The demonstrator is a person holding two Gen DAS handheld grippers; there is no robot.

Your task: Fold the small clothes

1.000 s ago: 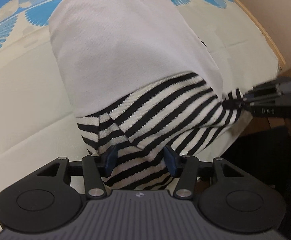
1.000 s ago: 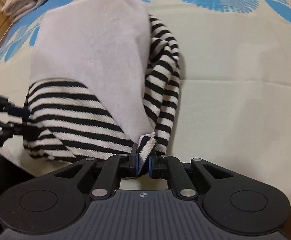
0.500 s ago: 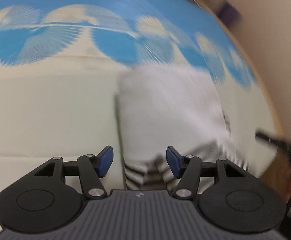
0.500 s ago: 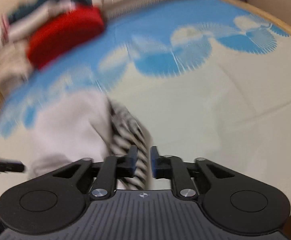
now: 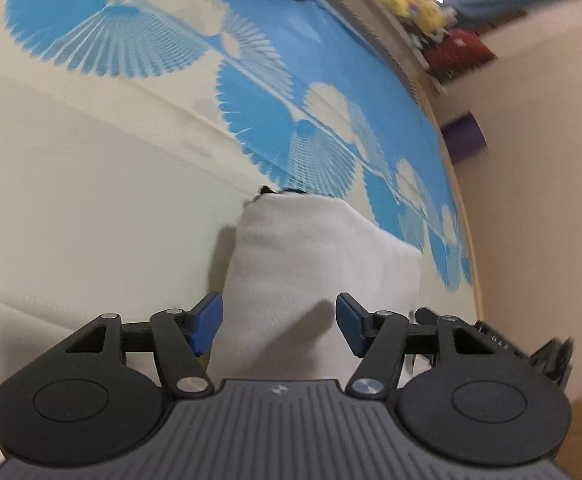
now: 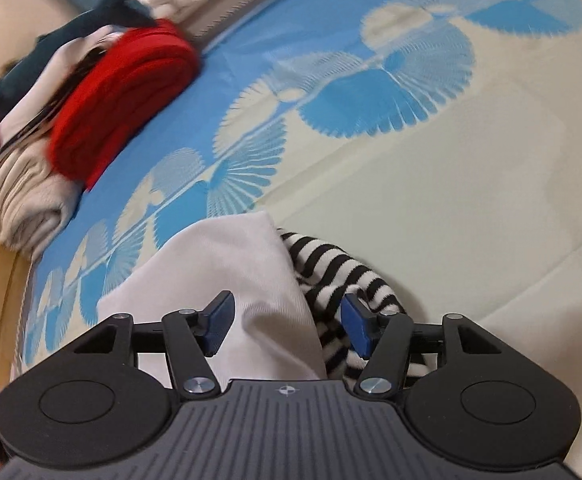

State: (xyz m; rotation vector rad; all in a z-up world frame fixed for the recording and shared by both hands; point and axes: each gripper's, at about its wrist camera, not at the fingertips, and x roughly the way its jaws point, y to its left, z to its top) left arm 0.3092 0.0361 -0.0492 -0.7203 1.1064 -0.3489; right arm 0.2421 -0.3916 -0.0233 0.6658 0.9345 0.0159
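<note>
Red folded cloth point(image 6: 123, 96) tops a pile point(image 6: 23, 200) at upper left on the blue-patterned sheet point(image 6: 431, 184). The garment point(image 6: 227, 276) lies at lower centre between both opening grippers, left gripper point(image 5: 278, 324) and right gripper point(image 6: 287, 326), touching neither's pads.

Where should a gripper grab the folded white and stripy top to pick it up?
Probably at the near edge of the folded top, coming low from the gripper's side. There the white layer and the striped sleeve bunch together, so one pinch catches both. The flat white middle gives nothing to pinch.

Two claw cameras, both tilted down and close, both showing the folded garment point(image 5: 315, 280) point(image 6: 227, 280) low in frame, blue patterned sheet point(image 5: 323, 76) point(image 6: 331, 60) above
</note>
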